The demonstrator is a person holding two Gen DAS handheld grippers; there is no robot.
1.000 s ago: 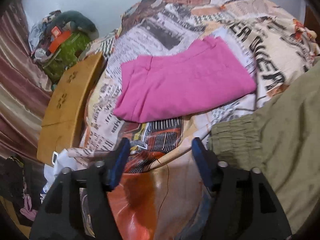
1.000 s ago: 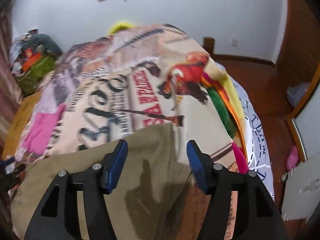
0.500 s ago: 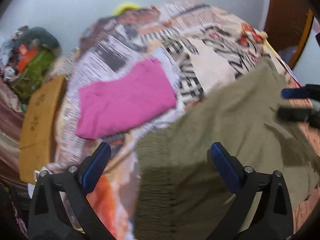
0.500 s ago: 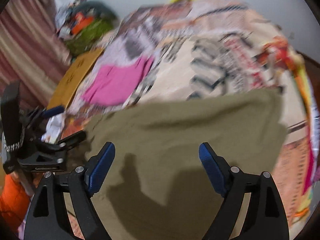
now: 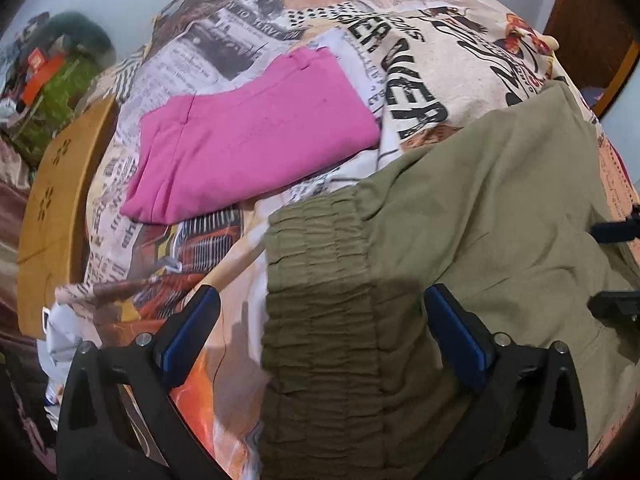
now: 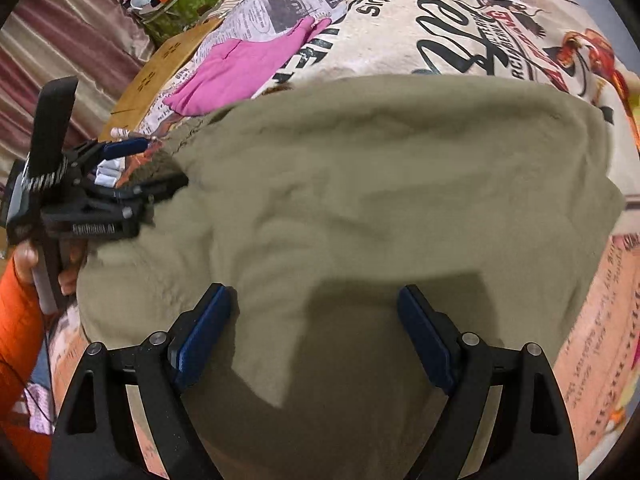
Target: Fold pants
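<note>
left gripper [image 5: 320,328]: fingers spread over olive pants [image 5: 460,216] waistband, lower centre
right gripper [image 6: 314,336]: fingers spread, above pants, contact unclear
pink garment [image 5: 248,136]: folded, upper left, on bed [image 5: 420,32]

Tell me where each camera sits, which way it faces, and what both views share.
Left wrist: on the left gripper, looking over the olive pants' gathered waistband toward the pink garment; its open fingers show.
Right wrist: on the right gripper, above the pants' middle; its open fingers, the left gripper and a hand show.
Shared: pants, pink garment, printed bedspread.
</note>
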